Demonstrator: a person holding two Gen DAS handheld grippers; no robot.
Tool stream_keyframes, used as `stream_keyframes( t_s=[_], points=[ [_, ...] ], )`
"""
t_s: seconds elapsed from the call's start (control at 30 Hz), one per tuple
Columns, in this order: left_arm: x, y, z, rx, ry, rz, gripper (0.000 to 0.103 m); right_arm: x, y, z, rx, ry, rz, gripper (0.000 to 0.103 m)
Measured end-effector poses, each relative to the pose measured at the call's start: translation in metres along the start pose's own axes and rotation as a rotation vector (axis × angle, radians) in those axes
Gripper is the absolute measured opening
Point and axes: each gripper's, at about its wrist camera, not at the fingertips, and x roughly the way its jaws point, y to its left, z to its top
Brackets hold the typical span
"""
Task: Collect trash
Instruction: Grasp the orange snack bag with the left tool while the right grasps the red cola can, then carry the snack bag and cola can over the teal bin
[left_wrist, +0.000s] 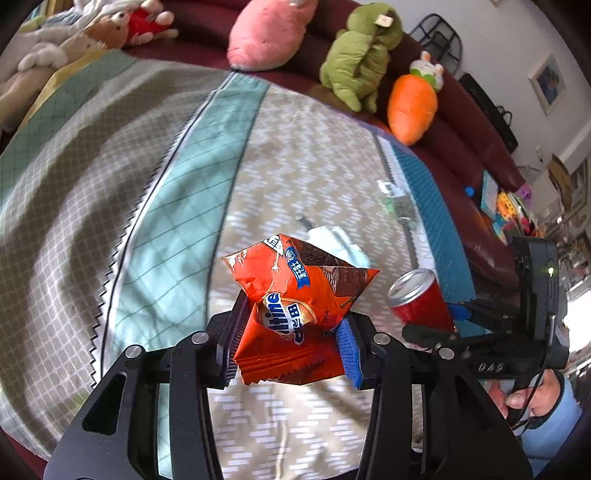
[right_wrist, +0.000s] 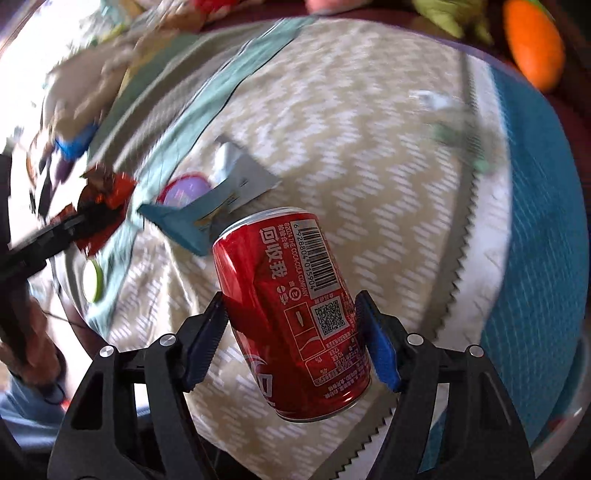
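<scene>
My left gripper (left_wrist: 291, 343) is shut on a crumpled orange snack wrapper (left_wrist: 295, 295) and holds it above the patterned bedspread (left_wrist: 110, 184). My right gripper (right_wrist: 291, 332) is shut on a red cola can (right_wrist: 291, 310), tilted, also above the bedspread (right_wrist: 351, 129). The can (left_wrist: 417, 295) and the right gripper (left_wrist: 458, 314) show at the right of the left wrist view. The left gripper with the wrapper (right_wrist: 103, 206) shows blurred at the left of the right wrist view. A grey-blue wrapper (right_wrist: 221, 199) and a clear plastic wrapper (left_wrist: 397, 201) lie on the bed.
Plush toys line the dark red headboard: a pink one (left_wrist: 266, 33), a green one (left_wrist: 358, 55), an orange carrot (left_wrist: 412, 107). A purple-lidded round thing (right_wrist: 184, 192) and a white-green lid (right_wrist: 92, 282) lie on the bed. Cluttered floor (left_wrist: 513, 210) lies to the right.
</scene>
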Motion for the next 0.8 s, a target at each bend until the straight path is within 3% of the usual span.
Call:
stream_keyframes(
  t_s=[0.37,0.8],
  points=[
    [0.008,-0.091,0.008,0.171,0.004,-0.048,0.045,-0.057,-0.069,-0.032,0.262,-0.157,0.026,0.067],
    [0.053,-0.212,-0.015,0.382,0.095,-0.102,0.045,-0.112,-0.152,-0.096,0.496,-0.345,0.067,0.067]
  ],
)
